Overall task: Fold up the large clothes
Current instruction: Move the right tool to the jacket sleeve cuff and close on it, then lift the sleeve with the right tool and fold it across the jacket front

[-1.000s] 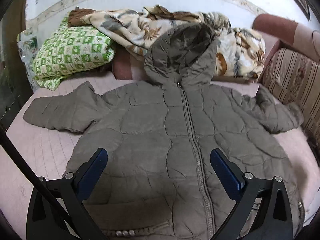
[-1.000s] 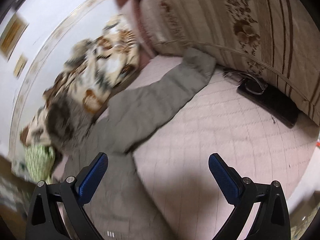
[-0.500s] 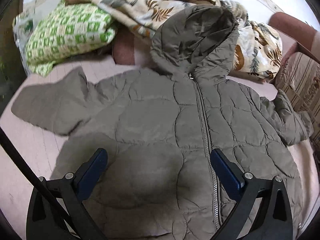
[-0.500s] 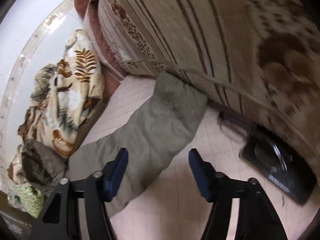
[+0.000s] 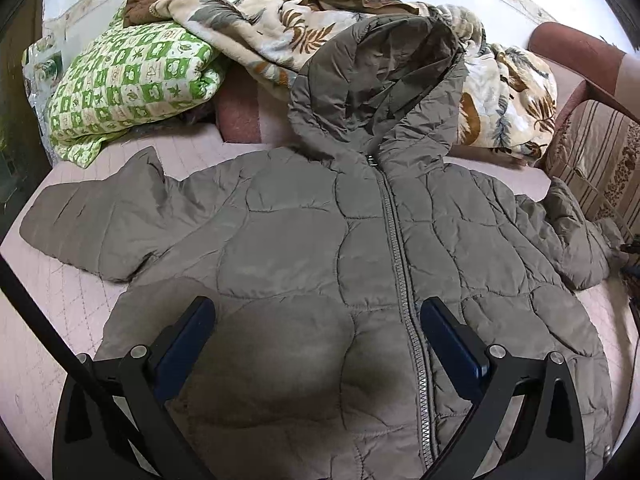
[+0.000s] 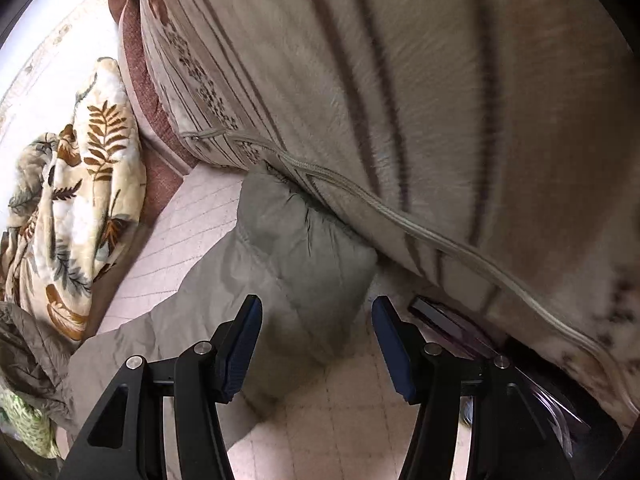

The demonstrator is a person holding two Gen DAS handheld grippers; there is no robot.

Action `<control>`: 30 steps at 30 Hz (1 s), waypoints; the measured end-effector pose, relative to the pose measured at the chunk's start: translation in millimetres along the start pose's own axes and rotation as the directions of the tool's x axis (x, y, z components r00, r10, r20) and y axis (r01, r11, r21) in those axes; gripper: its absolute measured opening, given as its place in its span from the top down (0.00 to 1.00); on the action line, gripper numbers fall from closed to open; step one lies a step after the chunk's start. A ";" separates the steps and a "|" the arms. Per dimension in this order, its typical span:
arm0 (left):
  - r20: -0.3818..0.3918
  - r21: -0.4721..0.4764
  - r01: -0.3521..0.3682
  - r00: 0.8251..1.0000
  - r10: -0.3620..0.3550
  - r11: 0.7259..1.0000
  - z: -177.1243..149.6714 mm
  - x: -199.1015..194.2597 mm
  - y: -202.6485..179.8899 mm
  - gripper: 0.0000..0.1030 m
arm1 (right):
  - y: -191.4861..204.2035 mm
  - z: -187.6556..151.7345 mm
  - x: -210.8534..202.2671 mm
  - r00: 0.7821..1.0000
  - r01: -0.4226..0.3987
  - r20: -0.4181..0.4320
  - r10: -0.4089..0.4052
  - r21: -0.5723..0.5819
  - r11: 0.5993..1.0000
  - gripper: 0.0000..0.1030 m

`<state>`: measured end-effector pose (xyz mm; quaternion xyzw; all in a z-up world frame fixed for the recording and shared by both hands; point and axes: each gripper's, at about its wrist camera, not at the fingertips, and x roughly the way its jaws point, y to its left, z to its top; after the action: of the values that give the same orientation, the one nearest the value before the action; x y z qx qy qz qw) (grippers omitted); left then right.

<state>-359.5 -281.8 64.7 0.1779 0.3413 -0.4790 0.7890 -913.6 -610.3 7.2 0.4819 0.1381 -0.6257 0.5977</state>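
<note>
On jacket (image 5: pixel 320 248), no legible writing.

Jacket (image 5: pixel 320 264) hem cut off by the bottom edge in the left wrist view, partly behind the left gripper (image 5: pixel 318 344). Right sleeve (image 6: pixel 296 248) cuff tucked under the striped cushion (image 6: pixel 400 100), tip hidden. Cushion motion-blurred. Dark flat object (image 6: pixel 480 344) under the cushion, mostly hidden, can't identify. Blanket (image 6: pixel 72 208) cut off at left.

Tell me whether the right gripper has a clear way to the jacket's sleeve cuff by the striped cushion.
Probably yes: the right gripper is open just short of the sleeve cuff, with nothing between them. The striped cushion presses on the cuff's far edge only.
</note>
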 end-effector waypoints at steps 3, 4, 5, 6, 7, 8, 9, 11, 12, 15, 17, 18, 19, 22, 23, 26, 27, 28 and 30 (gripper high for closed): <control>0.013 0.001 0.005 1.000 -0.005 1.000 -0.7 -0.7 -0.7 0.01 | 2.7 0.9 13.7 0.999 0.035 0.011 -0.034 -0.026 0.999 0.43; 0.016 0.003 0.001 1.000 -0.001 1.000 -0.7 -0.6 -1.1 0.01 | 3.5 0.3 18.5 0.999 0.047 0.015 -0.047 -0.037 0.998 0.57; 0.016 0.005 -0.002 1.000 0.002 1.000 -0.5 0.0 -1.5 0.01 | 4.2 -1.0 21.3 0.999 0.048 0.018 -0.047 -0.048 0.998 0.65; 0.015 0.007 0.000 1.000 0.000 1.000 -1.2 0.4 -1.0 0.01 | 4.9 -2.8 21.0 0.998 0.057 0.033 -0.055 -0.060 0.997 0.73; 0.013 0.007 -0.002 1.000 0.002 1.000 -1.2 1.0 -1.0 0.01 | 5.1 -4.3 17.7 0.998 0.051 0.052 -0.047 -0.060 0.997 0.81; 0.012 0.007 -0.003 1.000 0.003 1.000 -1.3 1.4 -0.9 0.01 | 5.9 -5.7 11.5 0.997 0.036 0.073 -0.032 -0.056 0.998 0.81; 0.012 0.007 -0.003 1.000 0.003 1.000 -1.4 1.5 -0.7 0.01 | 6.9 -6.8 4.2 0.995 0.031 0.097 -0.025 -0.058 0.998 0.82; 0.011 0.005 -0.003 1.000 0.003 1.000 -1.3 1.4 -0.1 0.01 | 13.7 -7.9 -14.6 0.988 0.040 0.149 -0.027 -0.083 0.996 0.83; 0.011 0.003 -0.002 1.000 0.002 1.000 -1.7 1.2 0.2 0.01 | 16.9 -7.7 -21.1 0.987 0.040 0.161 -0.025 -0.092 0.995 0.84; 0.011 -0.005 0.005 1.000 -0.005 1.000 -2.0 -0.7 2.4 0.01 | 29.6 -3.6 -51.9 0.978 0.028 0.206 -0.005 -0.112 0.993 0.84; 0.010 -0.011 0.009 1.000 -0.008 1.000 -2.1 -2.2 4.3 0.01 | 41.1 1.4 -76.6 0.972 0.008 0.234 0.021 -0.124 0.992 0.84; 0.012 -0.016 0.006 1.000 -0.006 1.000 -1.8 -3.1 6.0 0.01 | 48.4 4.1 -89.3 0.968 0.001 0.248 0.033 -0.138 0.990 0.84; 0.013 -0.022 0.004 1.000 -0.004 1.000 -1.9 -3.9 7.5 0.01 | 54.0 5.3 -101.2 0.965 -0.003 0.260 0.043 -0.152 0.988 0.84; 0.016 -0.047 0.011 1.000 -0.010 0.999 -0.7 -8.1 14.2 0.01 | 79.1 8.9 -141.1 0.952 -0.026 0.295 0.084 -0.196 0.980 0.84; 0.017 -0.054 0.013 1.000 -0.012 0.998 -0.3 -9.9 16.0 0.01 | 87.4 8.7 -153.9 0.948 -0.032 0.304 0.097 -0.212 0.977 0.84; 0.024 -0.072 0.027 0.999 -0.025 0.997 1.6 -17.5 24.0 0.01 | 117.4 4.9 -190.2 0.934 -0.058 0.327 0.146 -0.263 0.963 0.84; 0.028 -0.074 0.027 0.999 -0.025 0.997 1.7 -19.6 25.6 0.01 | 127.7 2.7 -201.9 0.929 -0.070 0.330 0.165 -0.281 0.957 0.84; 0.033 -0.076 0.027 0.999 -0.024 0.997 2.0 -22.3 27.8 0.01 | 135.0 -1.2 -210.7 0.926 -0.079 0.332 0.180 -0.296 0.952 0.84; 0.040 -0.083 0.021 0.999 -0.018 0.996 2.7 -27.2 33.0 0.01 | 156.8 -8.6 -229.3 0.918 -0.104 0.330 0.220 -0.335 0.937 0.84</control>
<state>-337.9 -250.4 84.4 0.1320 0.3473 -0.4754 0.7975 -812.7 -501.7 242.3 0.2683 0.0813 -0.6217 0.7314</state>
